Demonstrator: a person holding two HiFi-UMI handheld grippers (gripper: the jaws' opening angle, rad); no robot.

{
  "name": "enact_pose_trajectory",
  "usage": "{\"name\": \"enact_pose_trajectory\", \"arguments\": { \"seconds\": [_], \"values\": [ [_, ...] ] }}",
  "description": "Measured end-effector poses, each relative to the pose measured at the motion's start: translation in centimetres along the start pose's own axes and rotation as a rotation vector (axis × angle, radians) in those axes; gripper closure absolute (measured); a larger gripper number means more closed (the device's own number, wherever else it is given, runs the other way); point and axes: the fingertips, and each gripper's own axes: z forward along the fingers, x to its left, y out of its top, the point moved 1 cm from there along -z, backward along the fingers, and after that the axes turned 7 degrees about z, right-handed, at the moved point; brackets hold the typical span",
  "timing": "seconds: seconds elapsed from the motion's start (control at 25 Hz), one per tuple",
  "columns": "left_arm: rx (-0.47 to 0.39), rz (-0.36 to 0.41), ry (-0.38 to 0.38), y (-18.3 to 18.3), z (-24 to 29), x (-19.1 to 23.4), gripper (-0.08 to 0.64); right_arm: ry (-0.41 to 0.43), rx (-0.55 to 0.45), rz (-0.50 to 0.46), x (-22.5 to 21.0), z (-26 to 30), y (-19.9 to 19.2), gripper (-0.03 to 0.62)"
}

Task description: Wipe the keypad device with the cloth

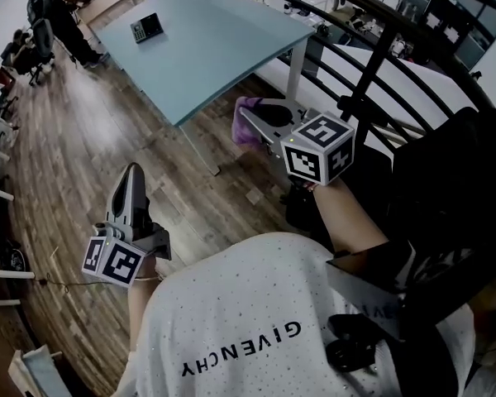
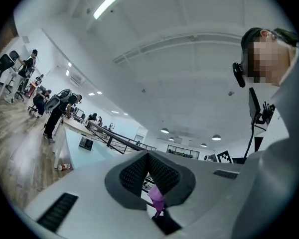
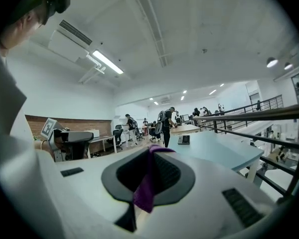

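We are clamping the purple cloth (image 1: 242,132) in the right gripper (image 1: 250,114), well apart from the keypad device (image 1: 146,28) lying on the table (image 1: 215,56). Our left gripper's (image 1: 132,172) jaws are meeting, empty. Only the head view is showing both grippers over the floor (image 1: 91,131).

One word can be read: "GIVENCHY", in black capitals across the person's white speckled T-shirt (image 1: 256,304). From the head view it appears upside down. The left marker cube (image 1: 113,260) and the right marker cube (image 1: 318,149) bear only black-and-white square patterns, no letters. The keypad device (image 1: 146,28) on the pale blue table (image 1: 223,48) is too small to read.
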Motion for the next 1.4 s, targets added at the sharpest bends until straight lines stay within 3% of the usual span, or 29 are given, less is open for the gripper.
{"name": "enact_pose_trajectory", "arguments": {
  "seconds": [0.32, 0.68, 0.92, 1.4],
  "values": [
    [0.062, -0.004, -0.067, 0.3, 3.3, 8.2, 0.560, -0.055, -0.065, 0.051, -1.3, 7.9, 1.9, 0.569],
    [0.092, -0.052, -0.062, -1.1, 5.0, 14.3, 0.560, -0.057, 0.003, 0.049, -1.5, 13.9, 0.1, 0.569],
    [0.093, -0.075, -0.038, -2.0, 8.2, 17.7, 0.560, -0.064, 0.029, 0.061, -4.6, 17.9, 0.0, 0.569],
    [0.061, -0.053, 0.034, -0.1, 18.3, 26.6, 0.560, 0.081, 0.014, 0.028, -11.3, 31.5, 4.4, 0.569]
  ]
}}
